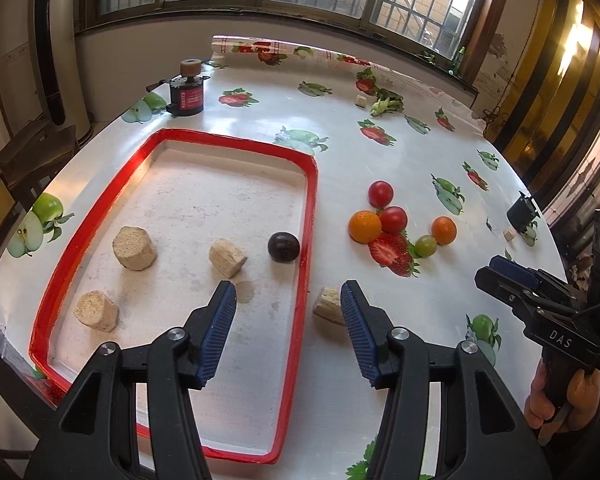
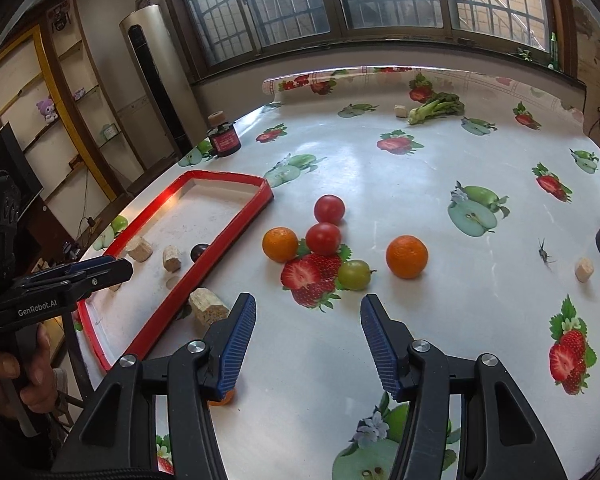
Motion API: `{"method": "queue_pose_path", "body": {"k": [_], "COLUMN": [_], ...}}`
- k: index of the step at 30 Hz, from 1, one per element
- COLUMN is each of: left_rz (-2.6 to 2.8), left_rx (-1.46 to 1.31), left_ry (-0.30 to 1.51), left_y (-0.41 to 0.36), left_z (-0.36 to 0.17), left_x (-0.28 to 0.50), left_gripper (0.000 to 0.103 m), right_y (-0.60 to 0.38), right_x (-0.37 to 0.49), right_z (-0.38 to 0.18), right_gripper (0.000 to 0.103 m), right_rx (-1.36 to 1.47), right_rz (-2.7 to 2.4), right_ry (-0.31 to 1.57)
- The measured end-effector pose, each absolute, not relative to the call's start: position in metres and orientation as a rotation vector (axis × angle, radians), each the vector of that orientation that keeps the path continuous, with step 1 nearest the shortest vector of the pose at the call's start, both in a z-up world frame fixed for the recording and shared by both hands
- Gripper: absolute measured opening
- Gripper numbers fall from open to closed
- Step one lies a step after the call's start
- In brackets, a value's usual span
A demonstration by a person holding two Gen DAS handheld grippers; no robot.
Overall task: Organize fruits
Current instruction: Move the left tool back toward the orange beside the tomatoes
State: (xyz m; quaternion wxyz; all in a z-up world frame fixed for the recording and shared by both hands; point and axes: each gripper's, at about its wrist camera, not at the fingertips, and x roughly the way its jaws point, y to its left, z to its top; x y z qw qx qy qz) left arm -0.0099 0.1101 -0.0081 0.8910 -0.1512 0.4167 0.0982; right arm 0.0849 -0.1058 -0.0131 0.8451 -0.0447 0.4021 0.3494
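My right gripper (image 2: 308, 340) was released and empty; the green grape (image 2: 354, 275) lay directly ahead, nearer it than my empty, released left gripper (image 1: 288, 330).

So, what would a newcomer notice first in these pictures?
Probably the red-rimmed tray on the left, with a dark plum and some beige blocks inside. Right of it, on the fruit-print cloth, lie two tomatoes, two oranges and a green grape. Both grippers are open and empty.
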Motion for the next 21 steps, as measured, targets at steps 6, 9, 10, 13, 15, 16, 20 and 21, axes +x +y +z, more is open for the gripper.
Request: {"method": "queue_pose_path", "body": {"k": [6,9,10,13,15,16,20,21], "left_rz": [0.166,0.148,0.140,0.119,0.107,0.101,0.080,0.077], "left_rx": [-0.298,-0.291,-0.289,-0.276,-0.270,-0.268,-0.262,-0.261], "left_ry": [0.872,0.879,0.882,0.891,0.898,0.902,0.923,0.929], "left_y": [0.092,0.084,0.081,0.071,0.066,0.064,0.057,0.055], "left_z": [-0.007,-0.008,-0.009,-0.010,-0.012,-0.012,-0.018,-0.020], "left_x": [-0.001,0.008,0.012,0.025,0.034,0.038,0.055,0.059], "left_gripper": [0.053,0.053,0.053,0.053,0.053,0.053,0.053,0.053], "right_y": [-0.125,-0.131,-0.132,-0.134,-0.135,-0.135,-0.135,-0.134], "right_x": [0.089,0.093,0.094,0.100,0.104,0.106,0.118,0.121], "right_z": [-0.016,-0.018,-0.019,-0.023,-0.025,-0.026,-0.029,-0.030], "right_gripper": [0.057,0.057,0.057,0.057,0.057,0.057,0.057,0.057], "right_rx": [-0.073,-0.067,-0.068,-0.074,-0.077,-0.077,-0.077,-0.078], "right_rz": [0.701,0.687,0.682,0.666,0.662,0.660,0.647,0.646], "right_ry": [0.850,0.850,0.849,0.851,0.854,0.856,0.861,0.863]}}
